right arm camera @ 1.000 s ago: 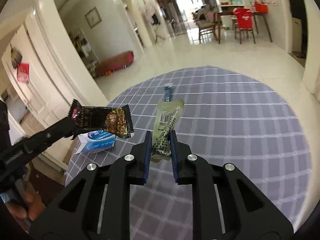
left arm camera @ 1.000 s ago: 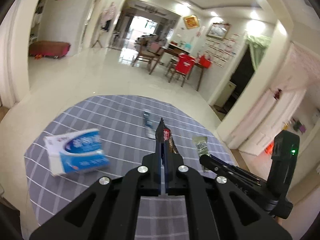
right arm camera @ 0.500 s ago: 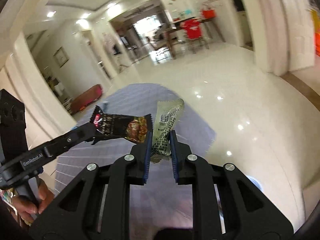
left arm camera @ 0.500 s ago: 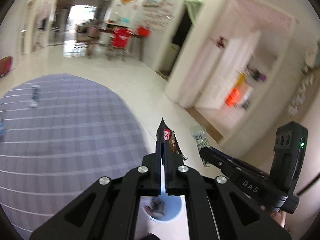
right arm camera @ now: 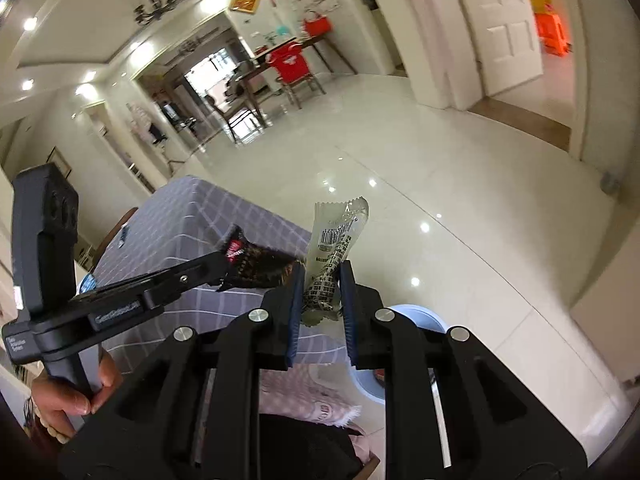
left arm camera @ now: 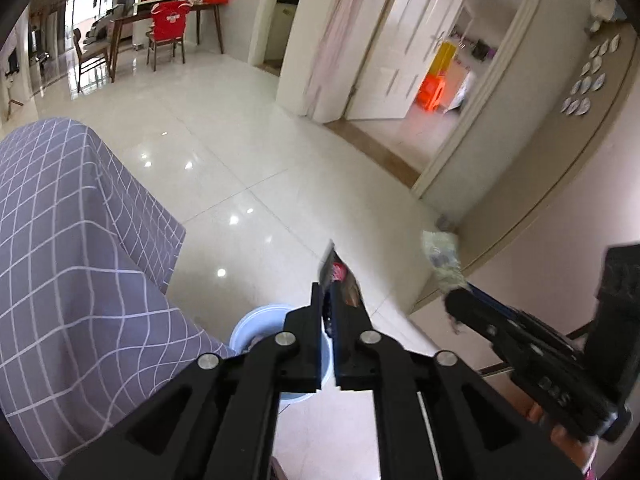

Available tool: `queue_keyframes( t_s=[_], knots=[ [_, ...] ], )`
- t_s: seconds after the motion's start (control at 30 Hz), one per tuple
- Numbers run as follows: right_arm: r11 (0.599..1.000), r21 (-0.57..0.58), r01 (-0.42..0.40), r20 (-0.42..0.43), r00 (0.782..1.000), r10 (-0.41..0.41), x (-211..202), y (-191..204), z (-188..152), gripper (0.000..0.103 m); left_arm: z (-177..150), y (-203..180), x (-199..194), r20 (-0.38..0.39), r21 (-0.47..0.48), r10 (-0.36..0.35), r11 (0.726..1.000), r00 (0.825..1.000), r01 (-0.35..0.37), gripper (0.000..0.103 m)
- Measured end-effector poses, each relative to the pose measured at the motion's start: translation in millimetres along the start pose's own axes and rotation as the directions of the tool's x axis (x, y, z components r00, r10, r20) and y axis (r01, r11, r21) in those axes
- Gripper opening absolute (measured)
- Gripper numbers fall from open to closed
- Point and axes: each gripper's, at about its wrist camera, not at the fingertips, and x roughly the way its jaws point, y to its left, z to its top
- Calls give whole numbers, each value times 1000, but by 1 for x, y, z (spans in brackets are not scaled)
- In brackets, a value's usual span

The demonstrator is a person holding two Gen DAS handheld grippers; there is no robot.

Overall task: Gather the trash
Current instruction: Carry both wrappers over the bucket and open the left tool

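Observation:
My left gripper (left arm camera: 329,300) hangs over a light blue bin (left arm camera: 260,320) on the floor. Its jaws are opening, with a dark snack wrapper (left arm camera: 340,276) still standing between them against the right finger. My right gripper (right arm camera: 322,292) is shut on a pale, see-through wrapper (right arm camera: 340,232) with a barcode and holds it upright above the bin (right arm camera: 420,316). In the right wrist view the left gripper (right arm camera: 220,264) reaches in from the left, its dark wrapper (right arm camera: 252,260) almost touching the pale one. In the left wrist view the right gripper (left arm camera: 452,300) shows blurred with the pale wrapper (left arm camera: 440,252).
A table under a grey checked cloth (left arm camera: 60,240) stands left of the bin, with a blue-white tissue pack (right arm camera: 86,282) and a small blue packet (right arm camera: 124,236) on it. Glossy white floor tiles spread ahead. A person's hand (right arm camera: 72,396) grips the left handle; pink clothing (right arm camera: 304,396) lies below.
Both grippers swung right, off the table and down over the floor and the bin, carrying their wrappers. The left gripper's jaws have parted a little.

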Motion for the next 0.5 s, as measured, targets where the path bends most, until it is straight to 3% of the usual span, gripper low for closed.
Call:
queue_keyframes(
  t_s=[0.07,0.13,0.2,0.5],
  knots=[
    [1000,18,9,-10,1000,-8,2,-10,-3,18,2,-1,17,-55,0,35,999,998,-35,76],
    [1000,25,15,-24,1000,-14,3,-16,-8,18,1,1,20,-47,-3,104,995,993,-105,78],
    [999,27,20,-35,999,-19,4,-20,-11,18,-2,5,22,-72,-16,61,998,995,-63,78],
    [1000,10,-7,-72,997,8,25,-1,-10,18,-10,9,15,-65,-13,101,995,993,-102,78]
  ],
)
